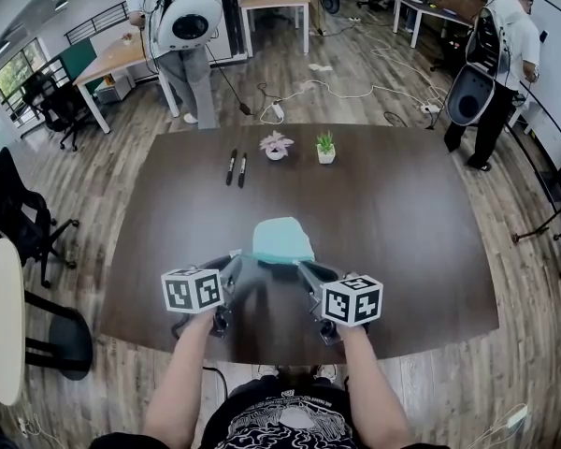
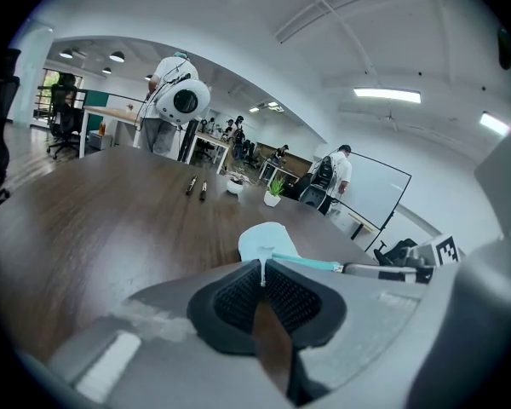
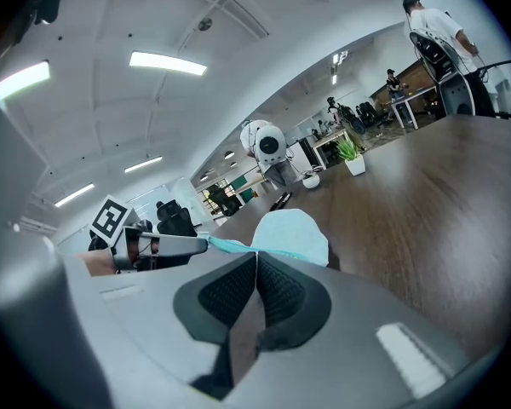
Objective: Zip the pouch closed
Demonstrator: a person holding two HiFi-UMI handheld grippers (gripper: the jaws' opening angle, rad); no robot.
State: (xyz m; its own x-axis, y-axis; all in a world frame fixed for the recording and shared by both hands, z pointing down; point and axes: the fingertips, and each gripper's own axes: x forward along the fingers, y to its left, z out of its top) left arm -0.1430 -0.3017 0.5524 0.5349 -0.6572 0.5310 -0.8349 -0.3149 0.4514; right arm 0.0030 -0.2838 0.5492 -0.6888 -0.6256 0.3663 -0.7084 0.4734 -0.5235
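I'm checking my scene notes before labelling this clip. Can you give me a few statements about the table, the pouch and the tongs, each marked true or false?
1. The left tongs and the right tongs are both shut on the near edge of the pouch. True.
2. The pouch is bright red. False: it is light teal.
3. Two markers lie side by side on the table, beyond the pouch. True.
4. In the head view, the green plant stands left of the pink plant. False: the green one stands to the pink one's right.
5. The markers lie between the two plants. False: they lie left of both plants.
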